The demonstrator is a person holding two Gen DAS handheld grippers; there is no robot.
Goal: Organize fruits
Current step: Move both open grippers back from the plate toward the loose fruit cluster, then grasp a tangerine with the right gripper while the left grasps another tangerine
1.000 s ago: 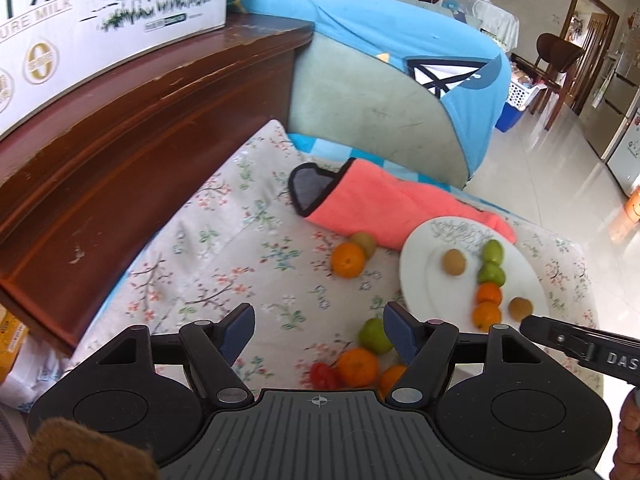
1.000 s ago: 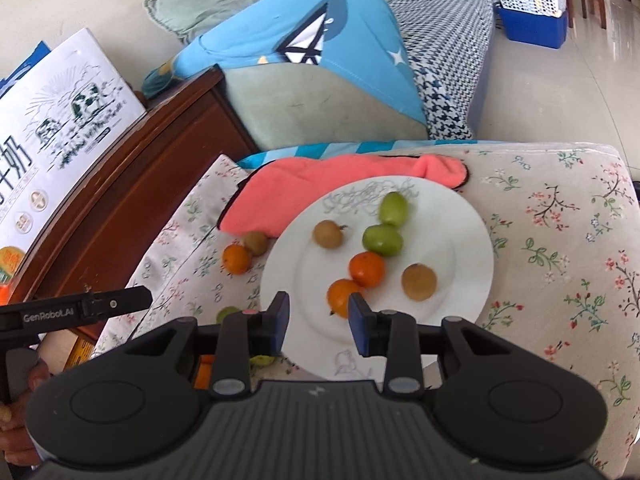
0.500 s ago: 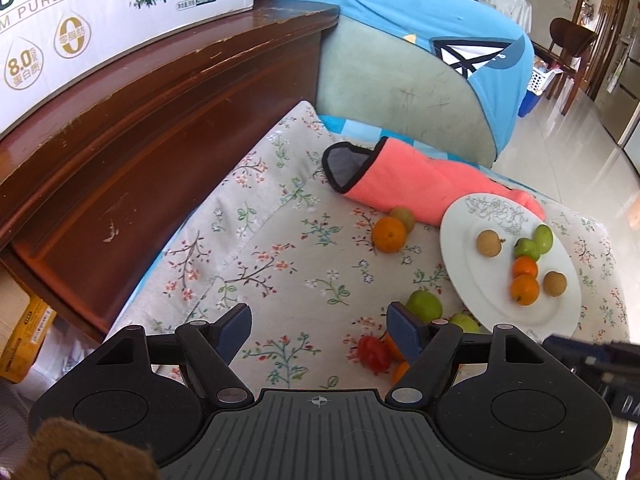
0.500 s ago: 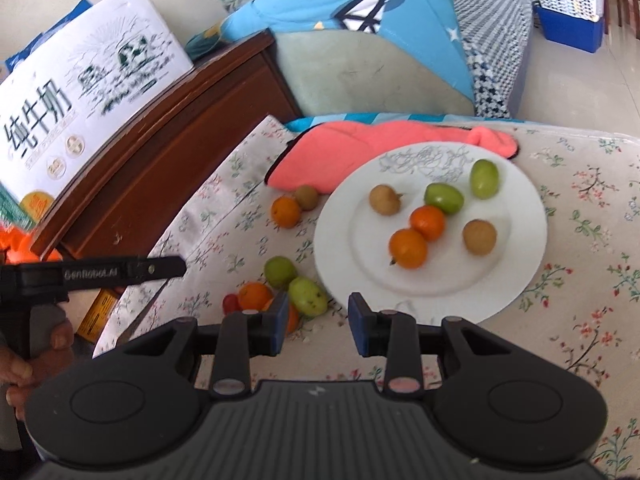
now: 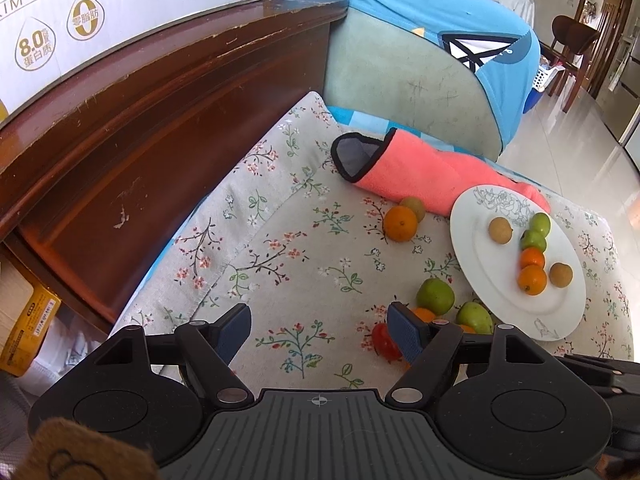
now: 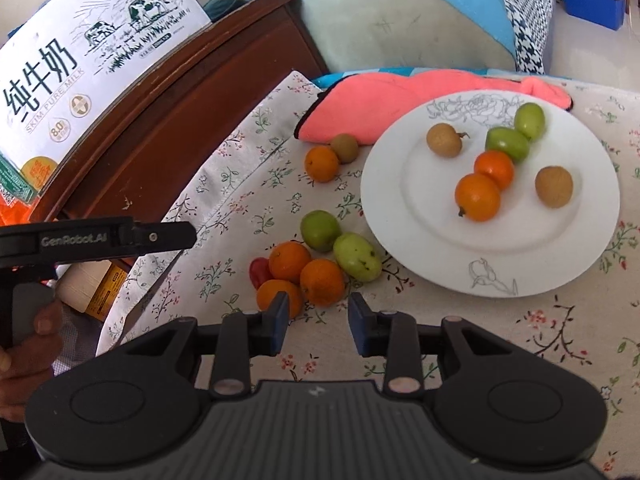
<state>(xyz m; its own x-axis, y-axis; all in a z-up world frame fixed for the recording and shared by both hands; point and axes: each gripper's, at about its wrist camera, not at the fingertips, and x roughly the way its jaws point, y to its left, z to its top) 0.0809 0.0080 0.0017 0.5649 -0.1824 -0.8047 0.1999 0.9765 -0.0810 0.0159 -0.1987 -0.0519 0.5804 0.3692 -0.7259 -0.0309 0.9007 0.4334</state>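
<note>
- Where the fruit lies loose on the floral cloth (image 6: 460, 332), a cluster sits just left of the plate (image 6: 404, 216): three oranges (image 6: 322, 282) touching one another, a red fruit (image 6: 259, 273) against them, and two green fruits (image 6: 357, 256) at the plate's edge.
- On the plate: two oranges (image 6: 478, 197) touching, two green fruits (image 6: 507, 144) touching behind them, and two brown fruits (image 6: 554, 186) apart, one on each side.
- Further back on the cloth, an orange (image 6: 322, 164) touches a small brown-green fruit (image 6: 344, 148) beside the pink mitt (image 6: 376, 108).
- Right gripper (image 6: 318, 322): jaws spread, nothing between them; tips just short of the nearest oranges in the cluster.
- Left gripper (image 5: 318, 330): jaws spread wide, empty, above bare cloth; its right finger overlaps the cluster in the left view.
- Left of the cloth stands a dark wood cabinet (image 5: 140, 128) with a milk carton (image 5: 120, 4) on top.
</note>
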